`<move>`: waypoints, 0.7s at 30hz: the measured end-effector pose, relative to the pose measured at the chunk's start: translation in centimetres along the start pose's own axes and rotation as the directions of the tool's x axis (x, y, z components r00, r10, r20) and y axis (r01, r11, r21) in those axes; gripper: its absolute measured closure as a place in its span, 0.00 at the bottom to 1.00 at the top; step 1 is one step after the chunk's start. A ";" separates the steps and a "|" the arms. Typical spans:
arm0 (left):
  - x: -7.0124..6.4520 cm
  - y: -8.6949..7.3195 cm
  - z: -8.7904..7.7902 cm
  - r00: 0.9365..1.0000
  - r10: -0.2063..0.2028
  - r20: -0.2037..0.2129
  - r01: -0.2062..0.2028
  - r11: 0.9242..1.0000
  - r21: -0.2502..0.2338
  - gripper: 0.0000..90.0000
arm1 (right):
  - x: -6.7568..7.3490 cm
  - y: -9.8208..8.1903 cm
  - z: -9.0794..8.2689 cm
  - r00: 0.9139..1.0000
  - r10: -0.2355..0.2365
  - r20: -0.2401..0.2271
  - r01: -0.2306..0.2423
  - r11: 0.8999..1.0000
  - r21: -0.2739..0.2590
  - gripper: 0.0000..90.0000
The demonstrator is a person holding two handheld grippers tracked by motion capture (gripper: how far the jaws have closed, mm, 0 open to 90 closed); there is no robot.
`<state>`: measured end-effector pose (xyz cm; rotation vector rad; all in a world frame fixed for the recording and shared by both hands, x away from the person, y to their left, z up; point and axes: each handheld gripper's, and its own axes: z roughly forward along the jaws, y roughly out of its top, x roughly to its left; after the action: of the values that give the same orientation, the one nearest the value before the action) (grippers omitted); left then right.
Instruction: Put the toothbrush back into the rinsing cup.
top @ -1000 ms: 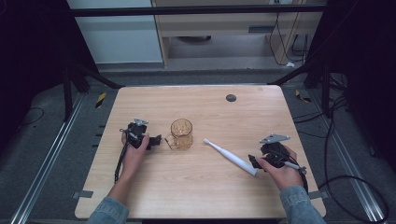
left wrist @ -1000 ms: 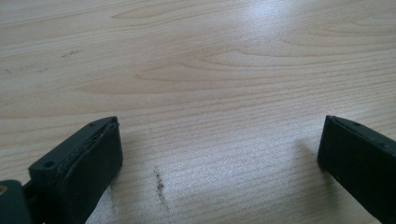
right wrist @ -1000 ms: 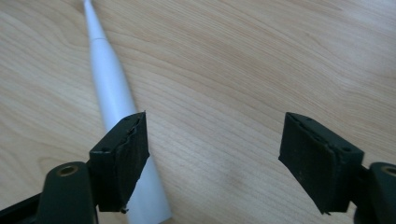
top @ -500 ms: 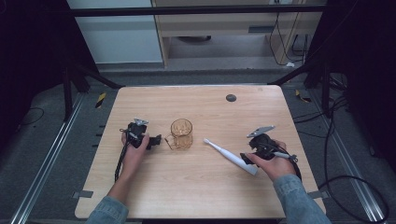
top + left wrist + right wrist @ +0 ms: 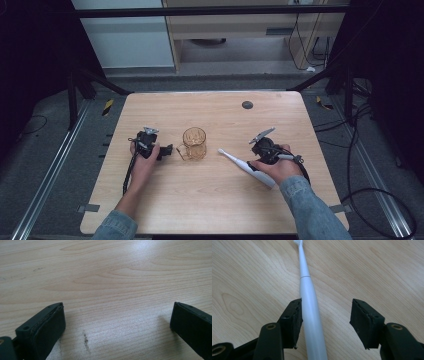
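A white electric toothbrush (image 5: pixel 246 167) lies flat on the wooden table (image 5: pixel 220 115), head pointing toward an amber glass mug (image 5: pixel 194 143) at the middle. My right gripper (image 5: pixel 256 159) hovers low over the brush's handle, open. In the right gripper view the handle (image 5: pixel 310 315) runs between the jaws, close against the left pad (image 5: pixel 294 320) and well apart from the right one. My left gripper (image 5: pixel 167 150) rests on the table just left of the mug's handle, open, with bare wood (image 5: pixel 117 290) between its jaws.
A small dark round disc (image 5: pixel 247 105) sits near the table's far edge. Cables (image 5: pixel 129 172) trail from both grippers toward the front. Metal rails and dark floor flank the table, with cabinets behind it.
The right gripper has moved left along the table and come down over the toothbrush's handle. The left gripper and the mug have stayed put.
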<state>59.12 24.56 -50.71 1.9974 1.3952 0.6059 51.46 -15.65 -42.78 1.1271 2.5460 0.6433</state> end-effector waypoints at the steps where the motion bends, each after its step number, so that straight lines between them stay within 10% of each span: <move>1: 0.0 0.0 0.0 1.000 0.000 0.000 0.000 1.000 0.000 0.00 | 0.0 0.1 0.1 1.000 -0.003 0.000 0.003 1.000 0.006 0.48; 21: 0.0 0.0 0.0 1.000 0.000 0.000 0.000 1.000 0.000 0.00 | 0.6 1.6 3.4 0.998 -0.006 -0.055 0.011 0.995 0.099 0.53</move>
<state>59.12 24.57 -50.71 1.9977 1.3951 0.6057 53.45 -13.29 -44.97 1.1451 2.6541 0.5590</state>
